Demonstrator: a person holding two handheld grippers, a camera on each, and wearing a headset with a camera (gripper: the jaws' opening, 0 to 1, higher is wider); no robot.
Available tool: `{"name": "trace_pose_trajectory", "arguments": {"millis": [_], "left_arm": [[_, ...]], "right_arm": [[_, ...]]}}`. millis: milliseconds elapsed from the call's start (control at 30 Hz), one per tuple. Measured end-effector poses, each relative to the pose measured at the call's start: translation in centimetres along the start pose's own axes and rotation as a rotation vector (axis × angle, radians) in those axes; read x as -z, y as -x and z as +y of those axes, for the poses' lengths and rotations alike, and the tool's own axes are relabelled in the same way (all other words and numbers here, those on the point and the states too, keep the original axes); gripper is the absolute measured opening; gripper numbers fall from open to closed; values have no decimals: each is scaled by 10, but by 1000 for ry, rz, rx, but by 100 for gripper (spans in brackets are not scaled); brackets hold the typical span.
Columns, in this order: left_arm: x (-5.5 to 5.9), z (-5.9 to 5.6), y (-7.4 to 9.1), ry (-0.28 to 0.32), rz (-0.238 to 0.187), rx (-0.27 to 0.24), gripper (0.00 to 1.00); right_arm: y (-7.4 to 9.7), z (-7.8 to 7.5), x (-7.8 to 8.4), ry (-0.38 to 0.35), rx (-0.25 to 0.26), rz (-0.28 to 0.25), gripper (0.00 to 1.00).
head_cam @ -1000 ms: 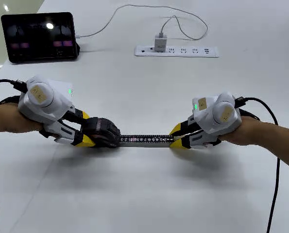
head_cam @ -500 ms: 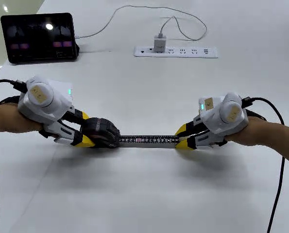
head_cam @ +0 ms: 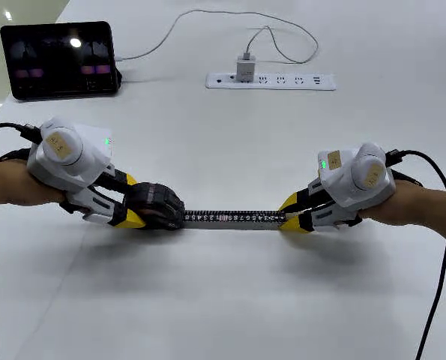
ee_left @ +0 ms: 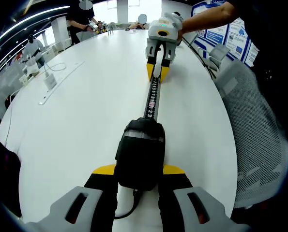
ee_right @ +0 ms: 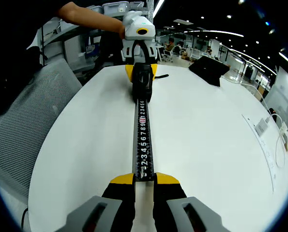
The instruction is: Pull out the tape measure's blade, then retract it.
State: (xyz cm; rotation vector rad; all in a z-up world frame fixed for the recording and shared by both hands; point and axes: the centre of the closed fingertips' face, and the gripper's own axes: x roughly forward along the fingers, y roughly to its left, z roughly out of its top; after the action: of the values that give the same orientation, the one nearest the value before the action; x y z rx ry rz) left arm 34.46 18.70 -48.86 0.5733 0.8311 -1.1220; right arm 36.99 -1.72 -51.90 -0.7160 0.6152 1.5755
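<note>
On the white counter (head_cam: 223,300) there are two grippers, one tape measure, one tablet, one power strip and one charger.

At the far left in the head view the dark tablet (head_cam: 61,58) stands propped, well apart from the work. Nearer, the left gripper (head_cam: 133,199) lies low on the counter. Its yellow-tipped jaws are clamped on either side of the black tape measure (head_cam: 157,205). In the left gripper view the tape measure (ee_left: 140,152) sits between the two jaws of the left gripper (ee_left: 140,169), its mouth pointing away from them.

From that mouth the blade (head_cam: 234,217) runs straight to the right, flat along the counter, with its printed numbers facing up. In the right gripper view the blade (ee_right: 143,140) shows numbers counting up from the jaws toward the tape measure (ee_right: 143,82).

The right gripper (head_cam: 288,215) pinches the blade's free end, its jaws closed on the tip. In its own view the tip lies in the narrow slot between the jaws of the right gripper (ee_right: 144,180).

Far behind, the power strip (head_cam: 271,79) lies flat with the single charger (head_cam: 246,66) plugged into it.
</note>
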Motion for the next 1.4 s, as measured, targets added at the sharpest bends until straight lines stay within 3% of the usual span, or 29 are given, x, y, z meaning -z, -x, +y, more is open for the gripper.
{"name": "trace_pose_trajectory", "arguments": {"millis": [1400], "left_arm": [[0, 0, -2, 1, 16, 4, 26]], "right_arm": [[23, 1, 25, -21, 12, 22, 10]]}}
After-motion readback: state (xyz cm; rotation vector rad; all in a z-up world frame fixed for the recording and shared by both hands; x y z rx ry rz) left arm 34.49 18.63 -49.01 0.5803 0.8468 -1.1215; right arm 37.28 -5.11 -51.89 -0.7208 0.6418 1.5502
